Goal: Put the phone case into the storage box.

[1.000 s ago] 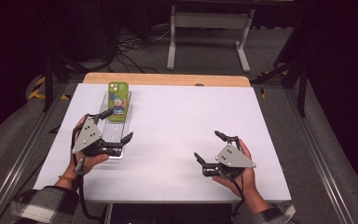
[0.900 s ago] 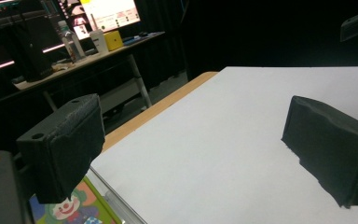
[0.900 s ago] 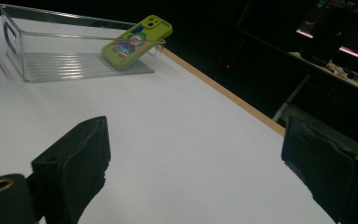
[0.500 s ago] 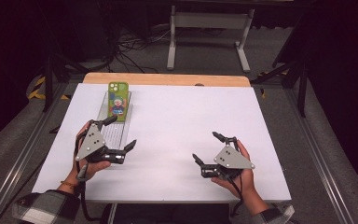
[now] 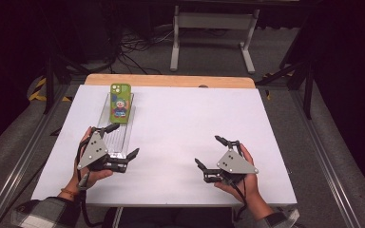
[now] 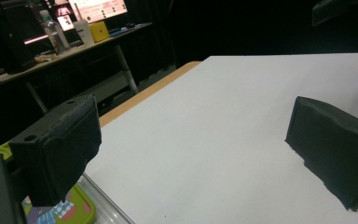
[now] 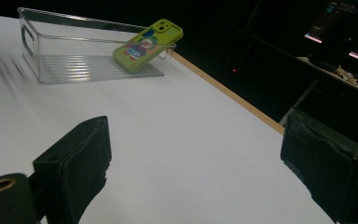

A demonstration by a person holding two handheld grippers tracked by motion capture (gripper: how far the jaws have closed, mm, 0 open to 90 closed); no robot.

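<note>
Tongs, left [image 5: 122, 140] and right [image 5: 210, 152] (both gaping wide), hover low over the table [image 5: 180, 118].

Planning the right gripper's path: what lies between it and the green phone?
Only bare white table; the high view shows nothing between the right gripper and the phone, which leans in a clear bin.

Counted on the white worktop [image 5: 180, 123]: 1 clear plastic rectangular bin [image 5: 116, 130], 1 lime-green phone w/ cartoon case [image 5: 120, 100] leaned in it. 2 handheld grippers are seen: left [image 5: 122, 142], right [image 5: 208, 152], 2 black jaws ea.
</note>
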